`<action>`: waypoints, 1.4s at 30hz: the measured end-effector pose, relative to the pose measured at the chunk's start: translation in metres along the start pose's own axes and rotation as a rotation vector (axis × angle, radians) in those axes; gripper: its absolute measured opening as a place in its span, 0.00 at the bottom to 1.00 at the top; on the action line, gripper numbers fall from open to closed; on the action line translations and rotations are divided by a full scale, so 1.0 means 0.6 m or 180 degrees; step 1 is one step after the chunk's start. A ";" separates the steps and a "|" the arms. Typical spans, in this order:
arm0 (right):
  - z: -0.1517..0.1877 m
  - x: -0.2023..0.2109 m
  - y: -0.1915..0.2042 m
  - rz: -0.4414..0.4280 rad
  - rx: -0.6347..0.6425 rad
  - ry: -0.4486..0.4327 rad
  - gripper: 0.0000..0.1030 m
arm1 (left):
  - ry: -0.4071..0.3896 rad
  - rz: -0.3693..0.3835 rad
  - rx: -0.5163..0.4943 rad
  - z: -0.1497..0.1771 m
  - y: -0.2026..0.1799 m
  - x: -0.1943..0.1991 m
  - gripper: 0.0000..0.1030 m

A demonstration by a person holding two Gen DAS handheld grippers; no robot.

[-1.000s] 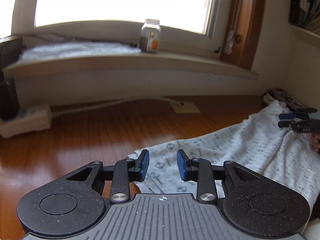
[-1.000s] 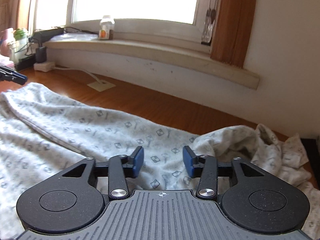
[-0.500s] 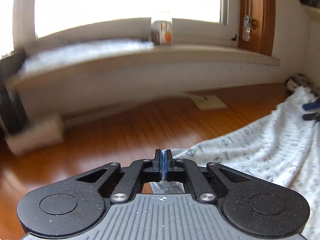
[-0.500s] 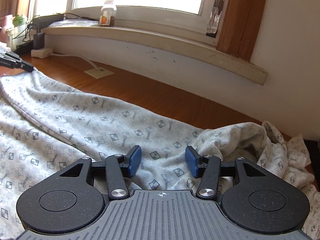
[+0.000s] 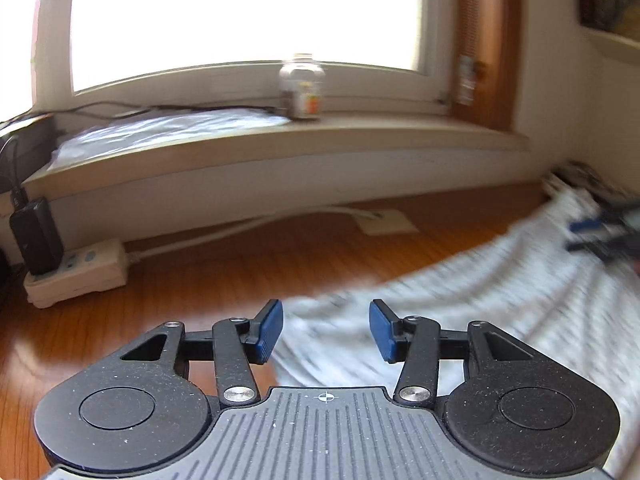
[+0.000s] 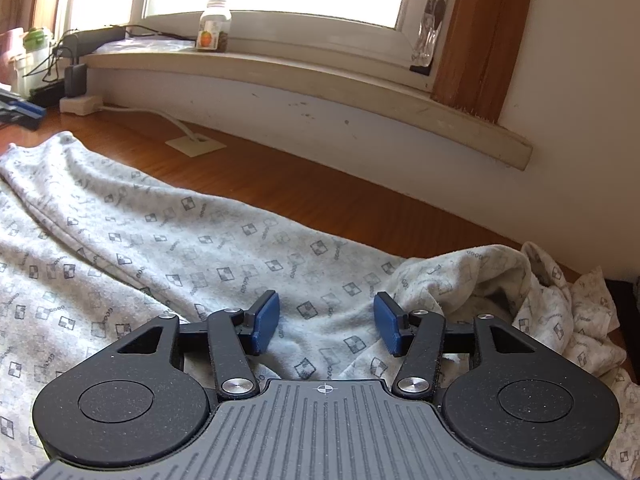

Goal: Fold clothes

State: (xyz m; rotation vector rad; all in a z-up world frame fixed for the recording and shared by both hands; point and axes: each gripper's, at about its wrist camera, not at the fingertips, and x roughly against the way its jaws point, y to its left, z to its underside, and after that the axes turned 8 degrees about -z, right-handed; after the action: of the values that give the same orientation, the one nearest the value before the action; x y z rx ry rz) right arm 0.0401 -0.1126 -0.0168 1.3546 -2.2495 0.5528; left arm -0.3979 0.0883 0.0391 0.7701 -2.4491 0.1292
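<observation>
A pale grey garment (image 6: pixel 200 240) printed with small checkered squares lies spread on the wooden floor, bunched into a heap (image 6: pixel 520 280) at its right end. My right gripper (image 6: pixel 326 328) hovers just over the cloth near that heap; its jaws are opening and nothing is pinched between the blue pads. My left gripper (image 5: pixel 326 330) is over the garment's (image 5: pixel 480 304) blurred left corner, jaws opening, with the cloth below them and not gripped. Each gripper also shows small at the edge of the other's view: the right gripper (image 5: pixel 600 232), the left gripper (image 6: pixel 20 108).
A low windowsill (image 5: pixel 280 148) runs along the back wall with a glass jar (image 5: pixel 302 88) on it. A white power strip (image 5: pixel 76 276) with a black adapter sits on the floor at left, its cable leading to a floor plate (image 5: pixel 384 222). Bare wood floor (image 5: pixel 180 280) lies between.
The left gripper shut over the cloth's corner half a second ago and has since opened wide and drawn back a little. The right jaws have spread slightly; the garment lies flatter.
</observation>
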 end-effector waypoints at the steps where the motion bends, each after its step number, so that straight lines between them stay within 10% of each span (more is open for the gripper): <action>1: 0.000 0.000 0.000 0.0003 0.0001 0.0000 0.52 | 0.0006 0.0031 -0.0042 0.005 -0.009 0.011 0.51; 11: 0.001 0.000 0.000 0.0027 0.0003 0.0001 0.54 | 0.0143 0.0153 -0.0373 0.050 -0.062 0.035 0.52; 15: 0.001 0.000 0.001 0.0045 0.0006 0.0000 0.56 | 0.0238 0.0092 -0.0478 0.056 -0.053 0.021 0.04; 23: 0.000 0.000 0.002 0.0039 0.0020 -0.0002 0.58 | 0.0225 0.0100 -0.0453 0.050 -0.030 0.052 0.05; 26: 0.000 -0.001 0.002 0.0041 0.0018 -0.0001 0.59 | 0.0190 0.0010 -0.0418 0.043 -0.032 0.061 0.18; 29: 0.000 -0.001 0.003 0.0053 0.0029 -0.0002 0.59 | 0.0041 0.0002 -0.0244 0.026 -0.029 0.071 0.59; 42: 0.001 -0.002 -0.015 -0.0091 -0.0176 0.0013 0.60 | 0.0065 0.0719 0.0338 -0.056 -0.166 -0.068 0.79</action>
State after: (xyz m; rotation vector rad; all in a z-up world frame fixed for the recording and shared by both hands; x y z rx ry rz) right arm 0.0483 -0.1158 -0.0173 1.3550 -2.2219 0.4798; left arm -0.2986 0.0344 0.0376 0.5305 -2.5194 0.3533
